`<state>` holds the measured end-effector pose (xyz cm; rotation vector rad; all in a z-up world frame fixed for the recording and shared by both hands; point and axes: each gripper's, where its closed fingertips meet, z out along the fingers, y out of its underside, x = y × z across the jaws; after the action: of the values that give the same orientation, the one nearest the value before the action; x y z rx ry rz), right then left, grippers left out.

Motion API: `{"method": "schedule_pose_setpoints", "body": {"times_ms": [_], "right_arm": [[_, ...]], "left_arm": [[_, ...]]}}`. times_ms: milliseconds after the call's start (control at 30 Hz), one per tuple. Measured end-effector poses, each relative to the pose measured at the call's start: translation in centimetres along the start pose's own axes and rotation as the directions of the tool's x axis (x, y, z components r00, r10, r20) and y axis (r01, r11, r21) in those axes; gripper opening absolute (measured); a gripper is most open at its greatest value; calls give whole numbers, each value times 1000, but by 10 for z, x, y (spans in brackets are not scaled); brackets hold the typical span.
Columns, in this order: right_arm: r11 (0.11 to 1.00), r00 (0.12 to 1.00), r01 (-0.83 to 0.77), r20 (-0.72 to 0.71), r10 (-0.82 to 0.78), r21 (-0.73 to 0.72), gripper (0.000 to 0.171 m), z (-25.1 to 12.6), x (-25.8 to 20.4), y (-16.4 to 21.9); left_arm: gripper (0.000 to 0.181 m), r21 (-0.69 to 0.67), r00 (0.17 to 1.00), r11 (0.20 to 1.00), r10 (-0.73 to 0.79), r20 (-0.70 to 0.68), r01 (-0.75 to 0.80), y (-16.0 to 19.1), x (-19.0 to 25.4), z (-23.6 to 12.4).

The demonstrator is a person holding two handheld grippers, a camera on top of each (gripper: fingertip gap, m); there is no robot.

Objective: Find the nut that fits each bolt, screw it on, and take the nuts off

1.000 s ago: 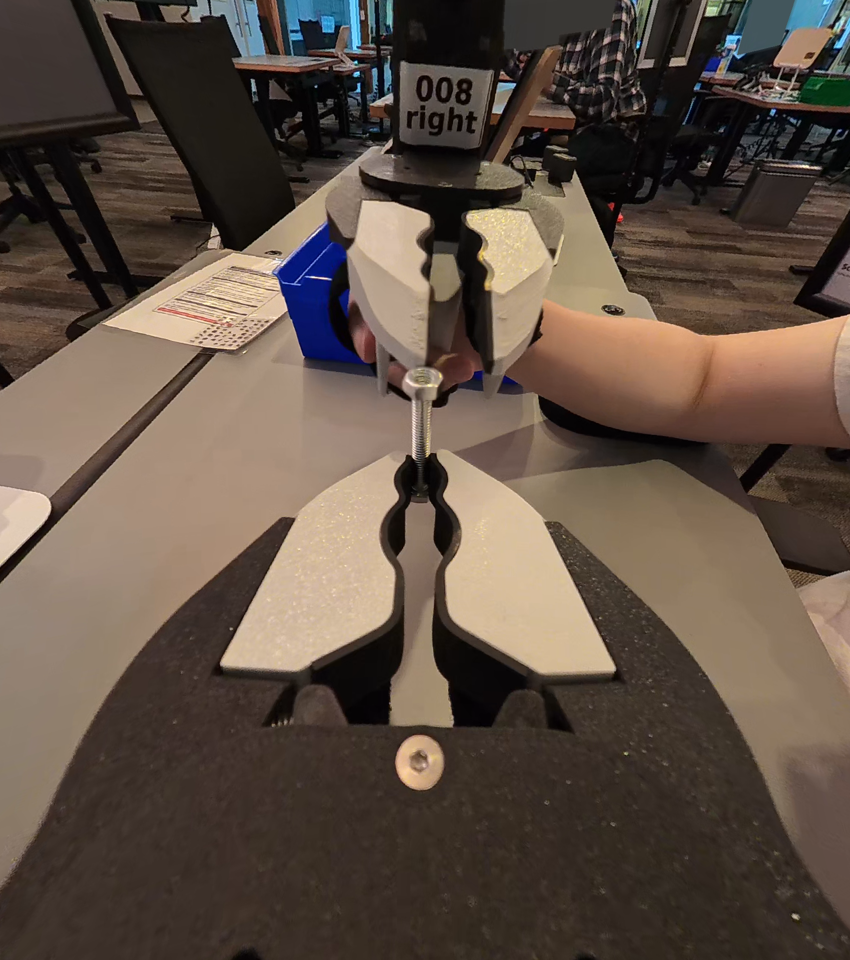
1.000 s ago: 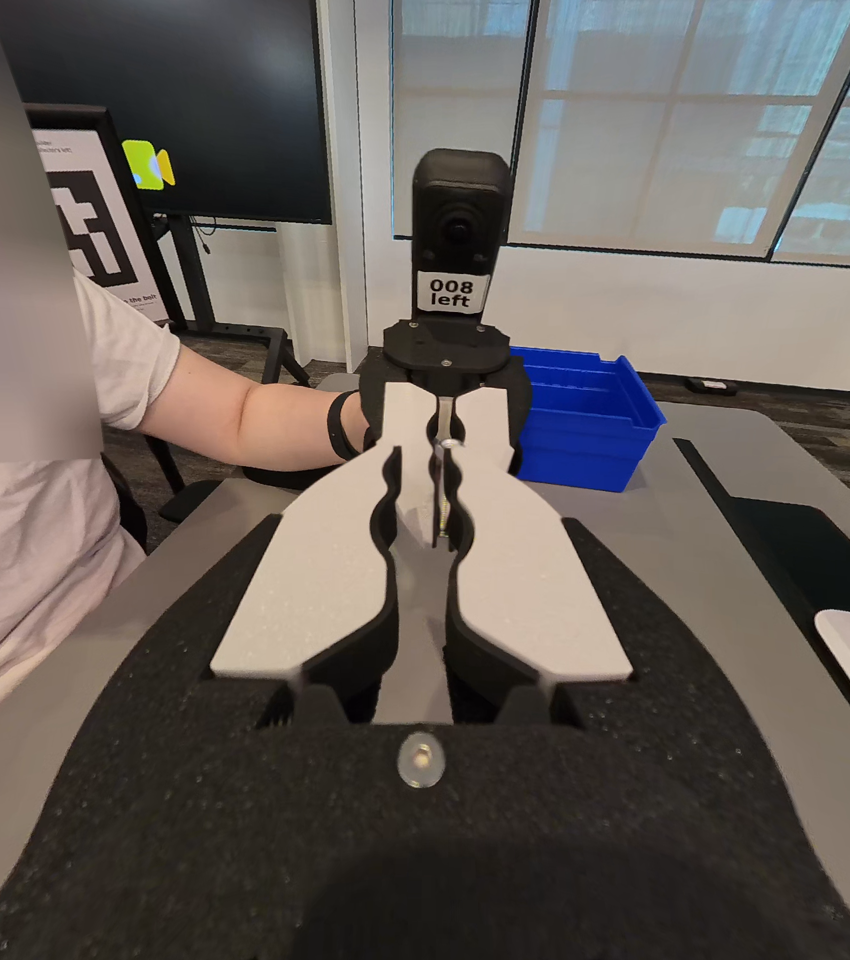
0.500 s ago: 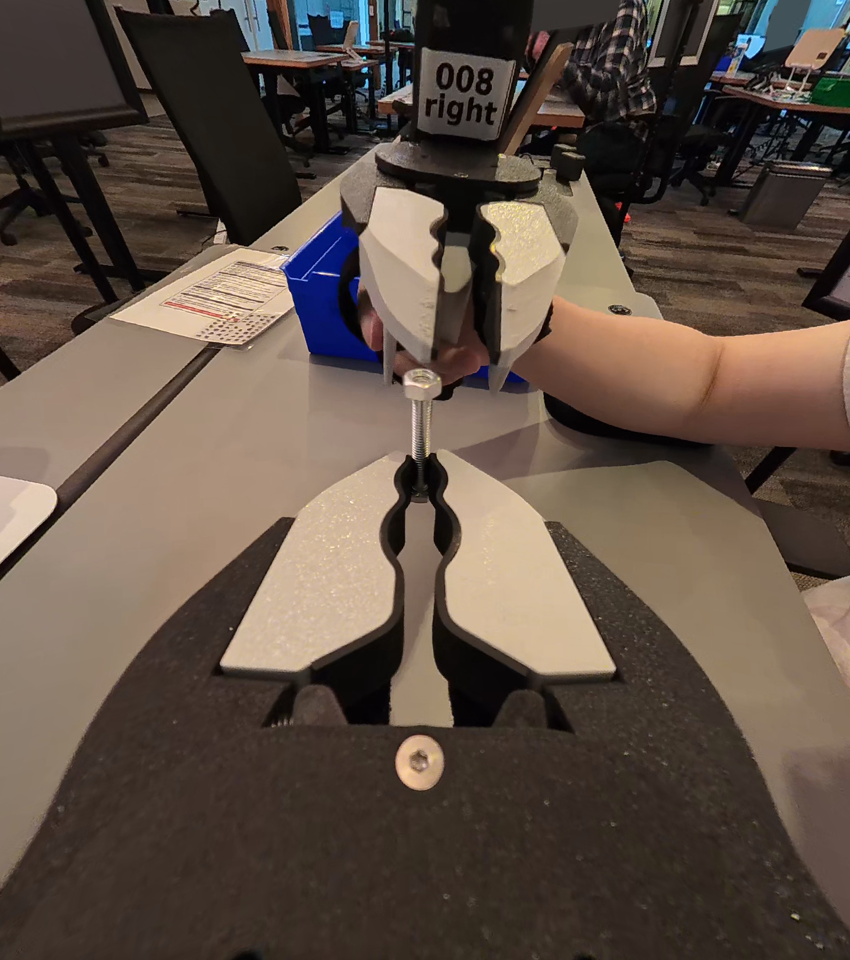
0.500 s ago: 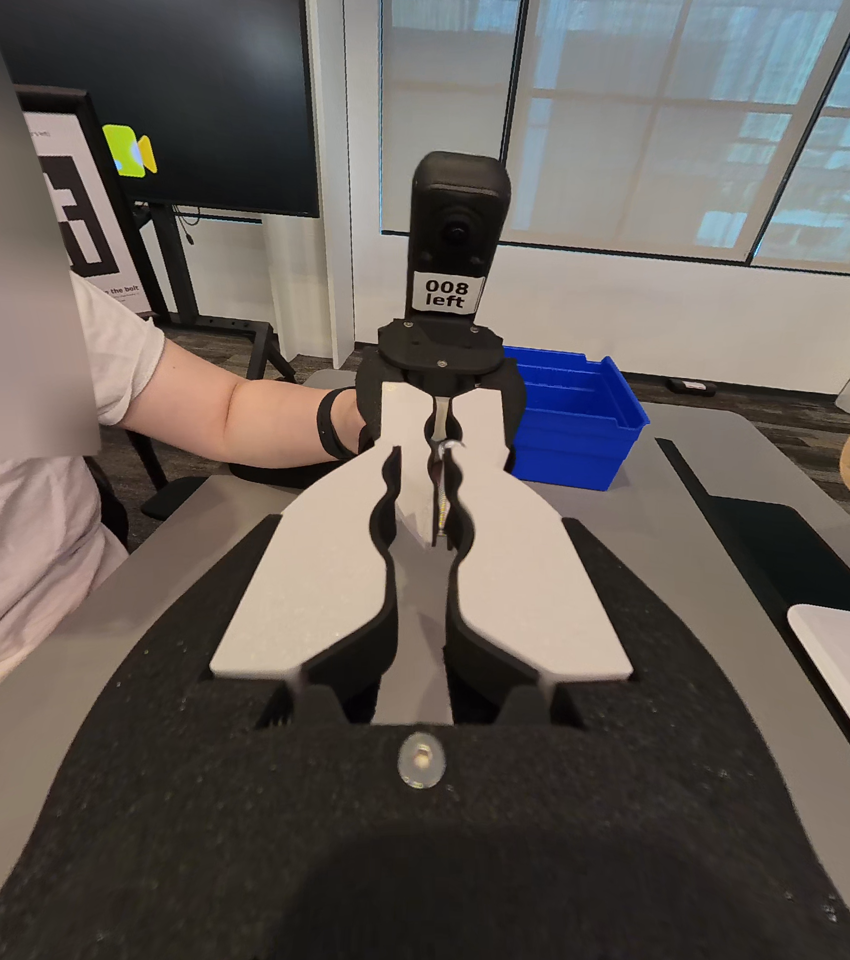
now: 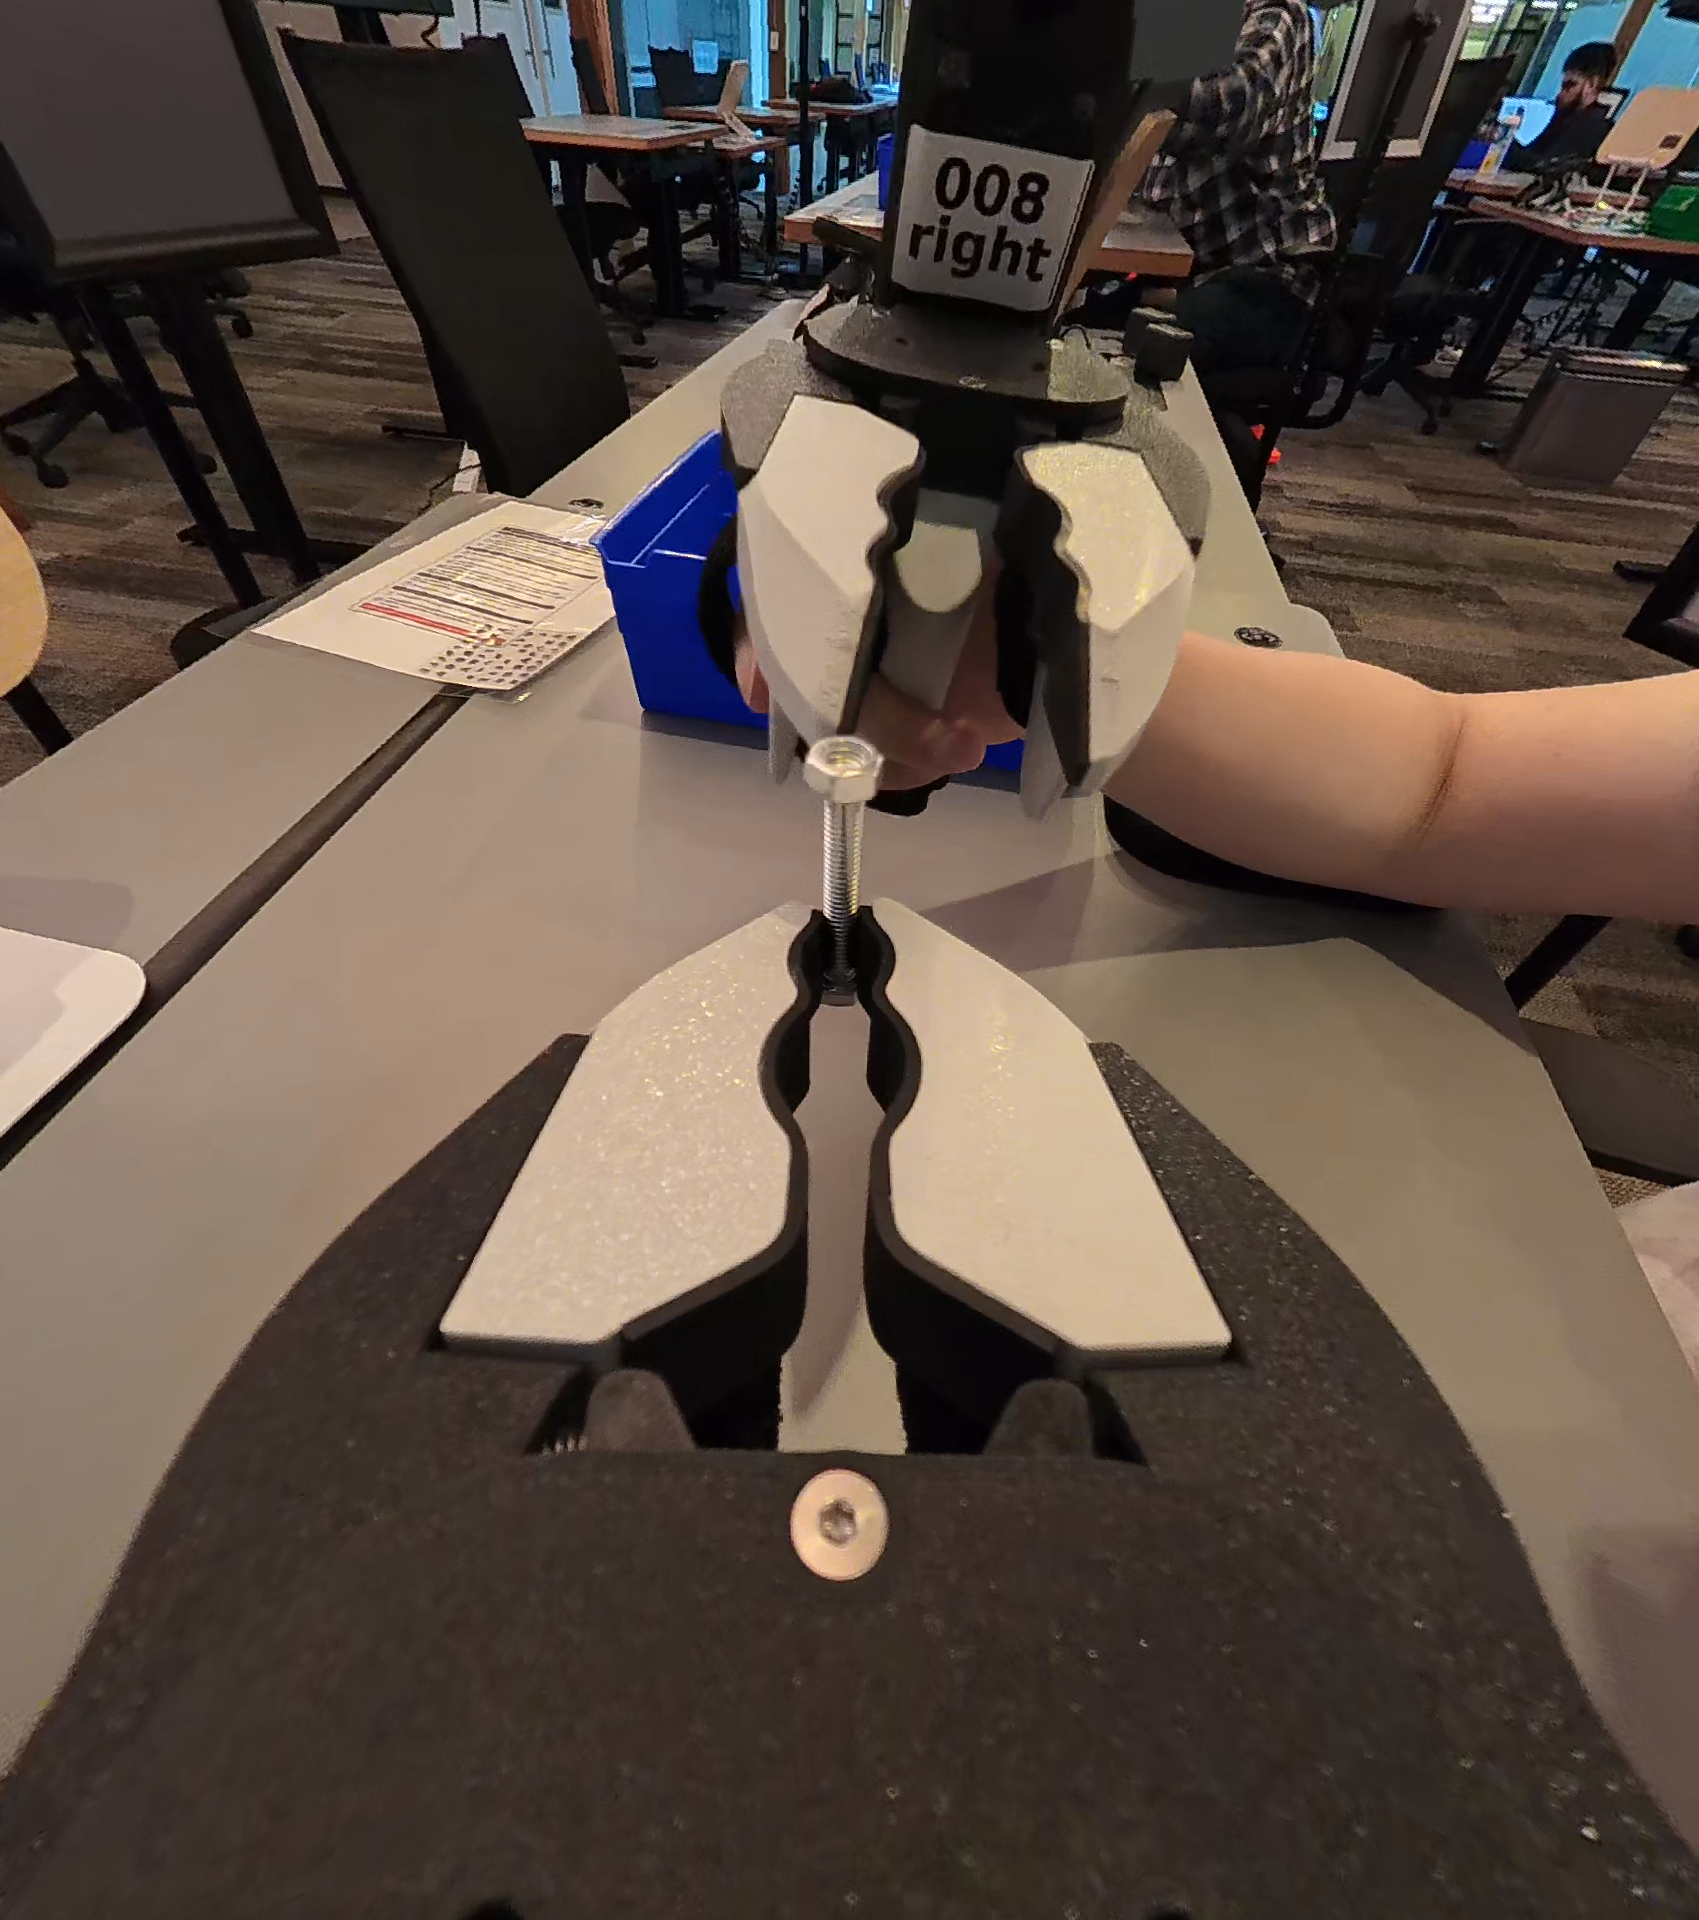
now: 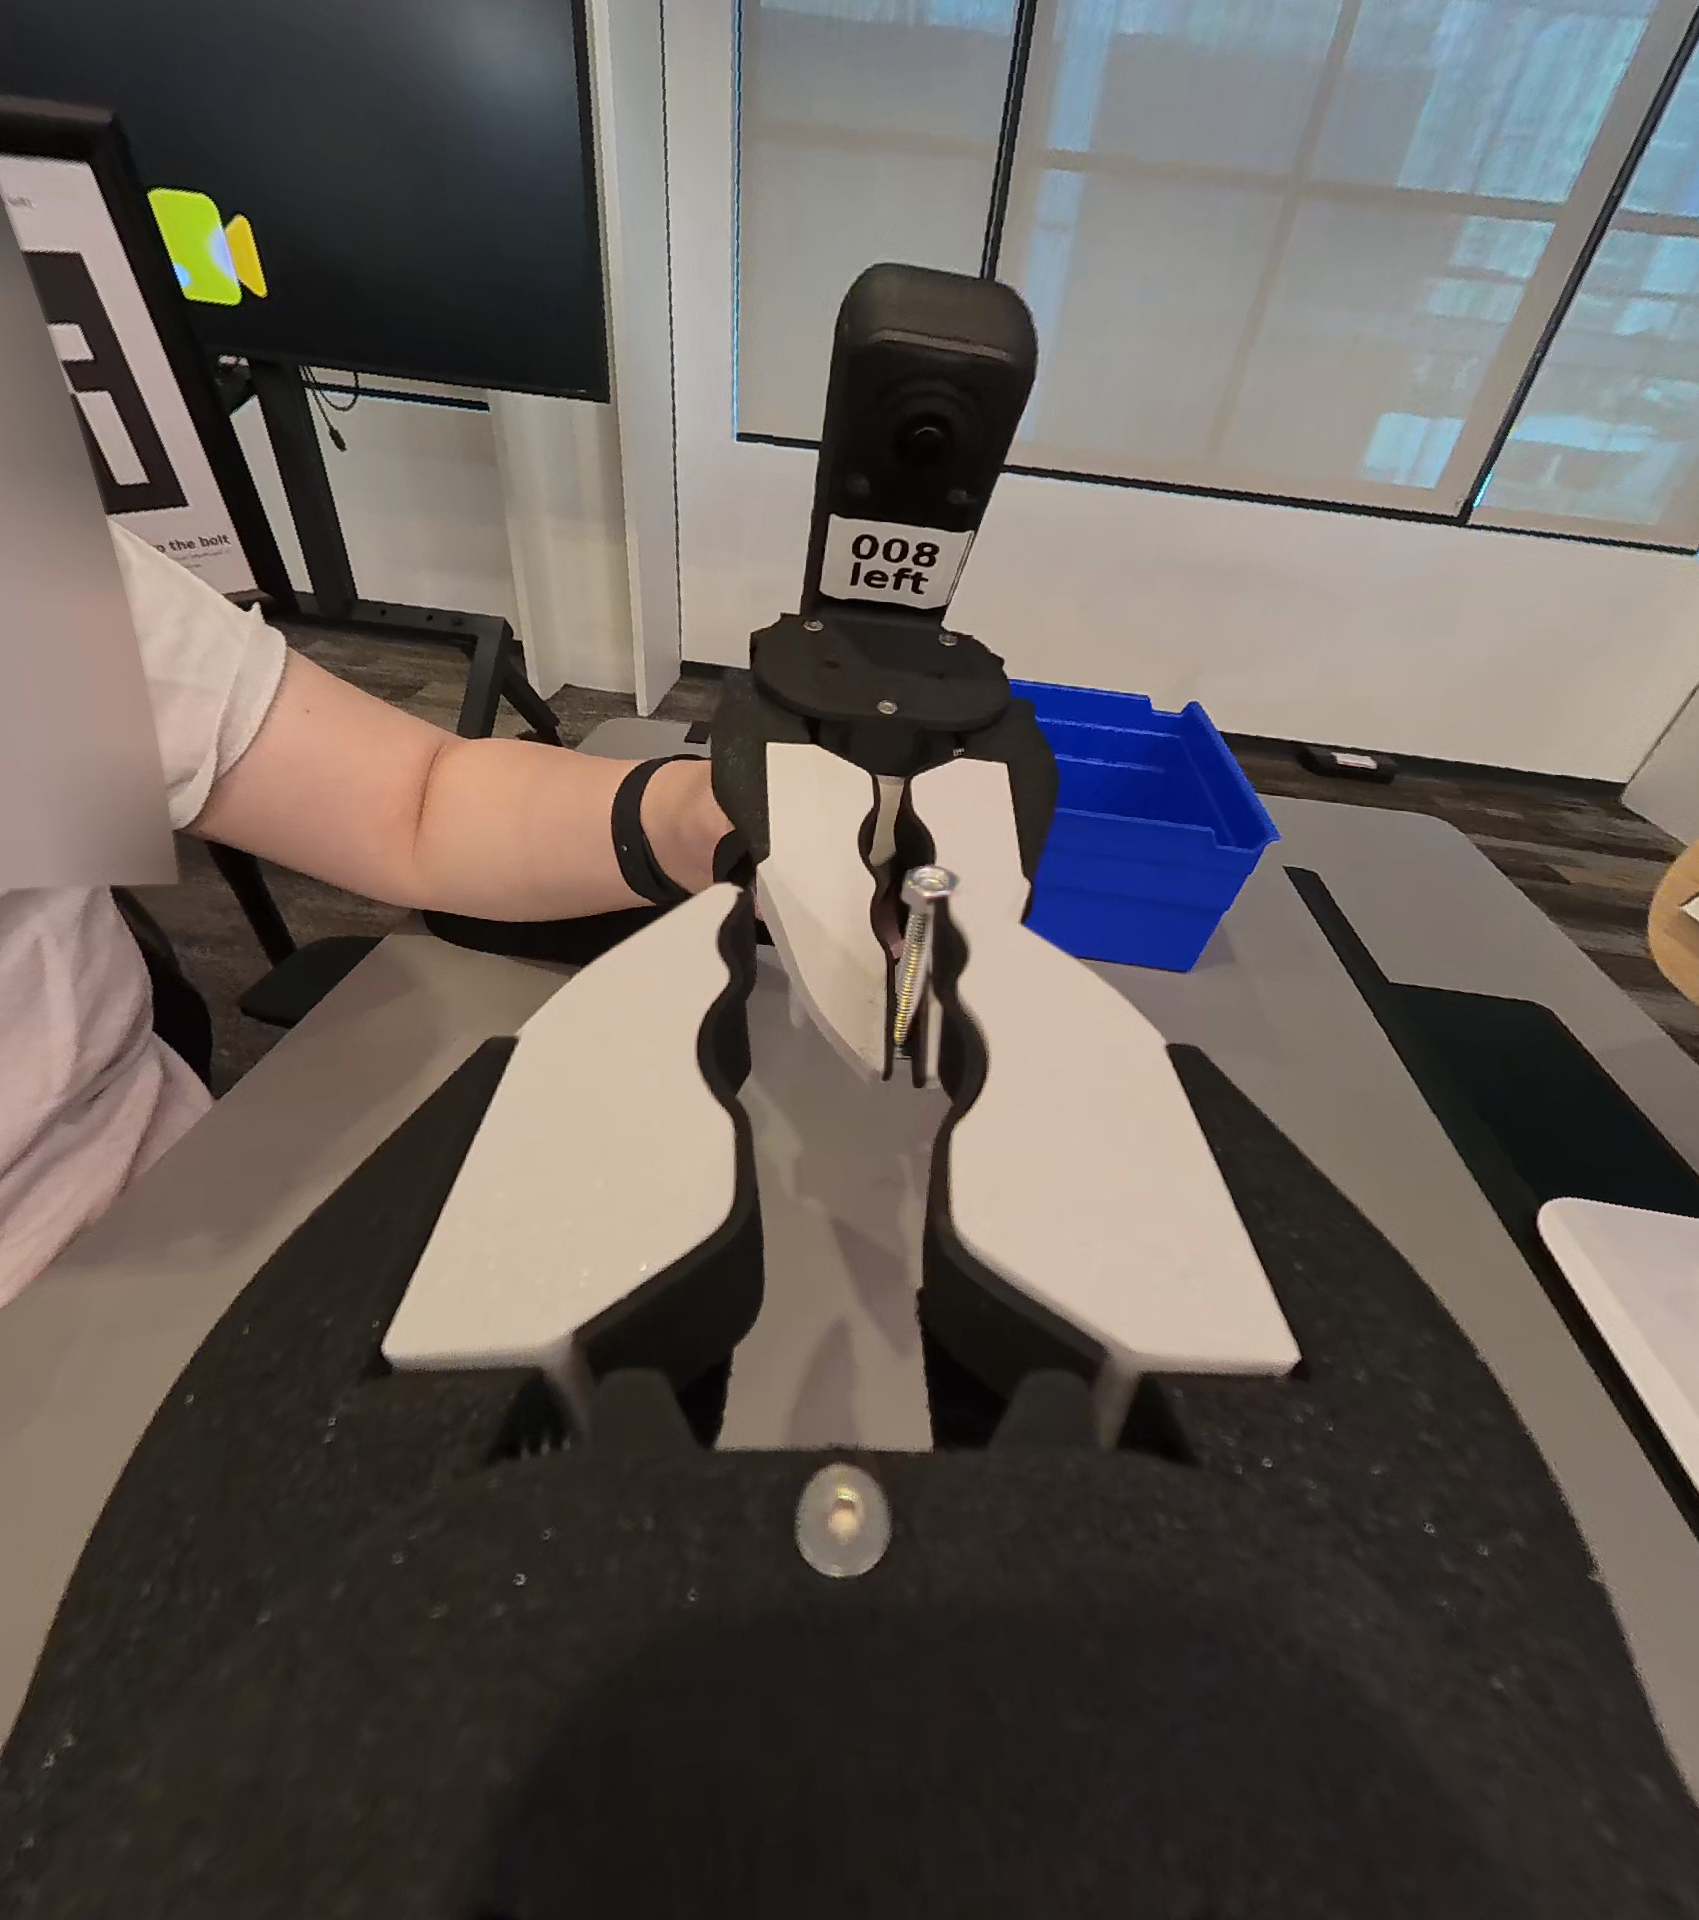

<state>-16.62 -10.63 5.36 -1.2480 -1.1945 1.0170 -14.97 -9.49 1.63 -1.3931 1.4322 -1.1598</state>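
Jaws of the left gripper (image 5: 840, 940) are closed on the lower end of an upright bolt (image 5: 841, 862), above the grey table (image 5: 409, 935). On its top sits a nut (image 5: 842, 770). Jaws of the right gripper (image 5: 918, 769) stand apart, spread around the nut without touching it. A blue bin (image 6: 1146, 831) stands behind them, near the far edge of the table.

Bright threaded steel bolt (image 5: 843, 862) and its hexagonal metal nut (image 5: 842, 770) are showing a shiny finish. Left gripper (image 5: 841, 935) is presenting speckled matt white plastic fingers (image 5: 658, 1132) on rough black foam-like body. Blue plastic bin (image 6: 1136, 842) is appearing glossy; grey table (image 5: 409, 935) is looking smooth, matt.
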Motion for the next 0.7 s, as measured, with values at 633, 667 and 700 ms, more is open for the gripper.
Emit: {"method": "schedule_pose_setpoints", "body": {"times_ms": [633, 667, 700], "right_arm": [[998, 996, 59, -66, -60, -11, 45, 9, 3, -1], [998, 997, 60, -55, -61, -22, 45, 10, 0, 0], [997, 996, 65, -52, -67, -29, 47, 11, -1, 1]], "left_arm": [[4, -7, 1000, 1000, -7, -7, 6, 2, 0, 2], [5, -9, 1000, 1000, -4, -5, 4, 2, 1, 3], [4, -10, 1000, 1000, -3, 5, 3, 3, -1, 3]]}}
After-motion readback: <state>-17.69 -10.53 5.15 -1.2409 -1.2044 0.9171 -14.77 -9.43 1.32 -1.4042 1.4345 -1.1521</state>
